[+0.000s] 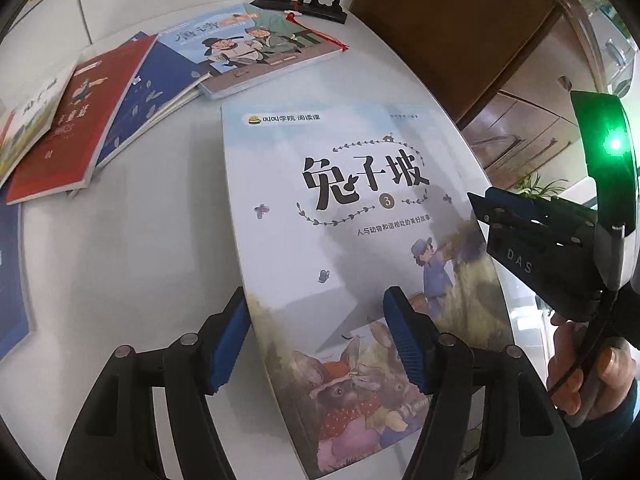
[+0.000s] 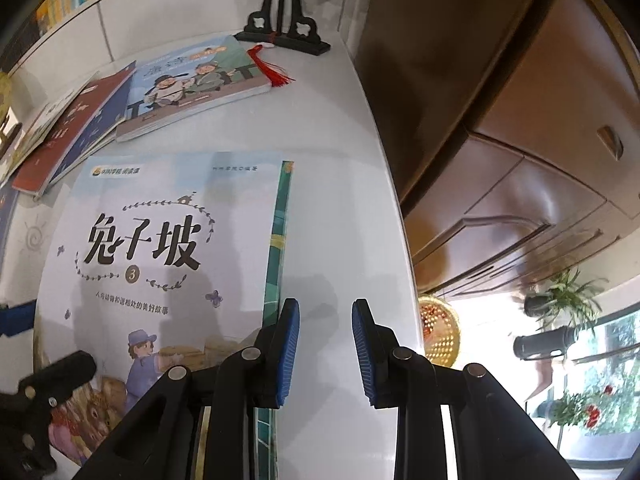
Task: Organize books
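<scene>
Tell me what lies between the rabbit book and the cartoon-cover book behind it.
Only bare white tabletop separates the rabbit book from the cartoon-cover book, seen in both wrist views.

Left gripper (image 1: 316, 336) jaws apart over the pale picture book (image 1: 344, 240) lying flat on the white table (image 1: 140, 248) — nothing clamped. Right gripper (image 1: 478, 204) at the book's right edge. Red book (image 1: 76, 120), blue book (image 1: 150, 92), illustrated book (image 1: 256, 50) fanned out behind.

Rabbit book (image 1: 340, 220): pale blue-white cover, black title characters, leafy vine oval, purple butterflies, brown rabbits at bottom. Green patterned book (image 2: 278, 240) shows along its right edge. Beyond it: light-blue illustrated book (image 1: 256, 48) with red tassel (image 2: 268, 66); left of that, navy book (image 1: 156, 92), then red book (image 1: 72, 128). Gripper pads (image 1: 228, 344) blue, ribbed.
</scene>
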`<state>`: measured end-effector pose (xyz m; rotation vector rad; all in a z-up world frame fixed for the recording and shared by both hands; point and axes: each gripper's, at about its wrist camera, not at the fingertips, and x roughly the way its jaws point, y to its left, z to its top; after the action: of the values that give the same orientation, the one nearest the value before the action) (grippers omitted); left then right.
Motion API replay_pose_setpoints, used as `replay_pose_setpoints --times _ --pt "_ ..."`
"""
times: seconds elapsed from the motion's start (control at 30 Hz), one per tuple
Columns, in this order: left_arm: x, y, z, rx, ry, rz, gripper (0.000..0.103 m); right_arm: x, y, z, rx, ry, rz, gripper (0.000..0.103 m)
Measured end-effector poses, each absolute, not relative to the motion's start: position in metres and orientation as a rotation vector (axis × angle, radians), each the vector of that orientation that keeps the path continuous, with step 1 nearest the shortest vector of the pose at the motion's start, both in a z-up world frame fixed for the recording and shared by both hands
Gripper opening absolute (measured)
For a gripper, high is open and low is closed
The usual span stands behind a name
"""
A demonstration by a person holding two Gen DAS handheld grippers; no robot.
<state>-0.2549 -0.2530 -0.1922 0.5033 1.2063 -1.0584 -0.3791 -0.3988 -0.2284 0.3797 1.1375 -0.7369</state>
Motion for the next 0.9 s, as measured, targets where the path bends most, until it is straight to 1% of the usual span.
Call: replay_pose_setpoints --times 0.13,0.27,0.4,0.57,0.67,0.7,0.8,0.83,0.9 --pt "-0.248 -0.252 -0.194 0.469 1.223 -1.076 0.065 -0.385 -0.397 -0.229 0.402 1.136 -0.729 0.026" --pt "-0.248 -0.259 -0.196 0.478 1.213 -1.095 0.072 -0.384 -0.392 -0.229 0.386 1.138 -0.756 0.026" --pt "-0.249 -0.254 -0.197 0.477 1.206 -1.13 0.072 -0.381 -0.391 -0.227 0.372 1.143 -0.789 0.026" --pt "-0.235 -0.234 -0.197 0.463 1.219 -1.166 0.072 -0.379 -0.382 -0.204 0.245 1.135 -0.943 0.026" --pt "-0.204 -0.213 -0.187 0.438 1.197 -1.172 0.072 -0.366 -0.368 -0.183 0.26 1.077 -0.933 0.026" --pt "-0.194 -0.206 -0.182 0.433 1.186 -1.171 0.073 -0.358 -0.362 -0.177 0.272 1.058 -0.914 0.026" --pt "-0.144 -0.177 -0.163 0.404 1.126 -1.121 0.073 -0.315 -0.336 -0.16 0.335 0.986 -0.816 0.027" --pt "-0.124 -0.166 -0.157 0.388 1.113 -1.104 0.073 -0.299 -0.328 -0.155 0.361 0.959 -0.768 0.027" --pt "-0.088 -0.152 -0.15 0.372 1.1 -1.061 0.073 -0.261 -0.311 -0.147 0.399 0.907 -0.67 0.033"
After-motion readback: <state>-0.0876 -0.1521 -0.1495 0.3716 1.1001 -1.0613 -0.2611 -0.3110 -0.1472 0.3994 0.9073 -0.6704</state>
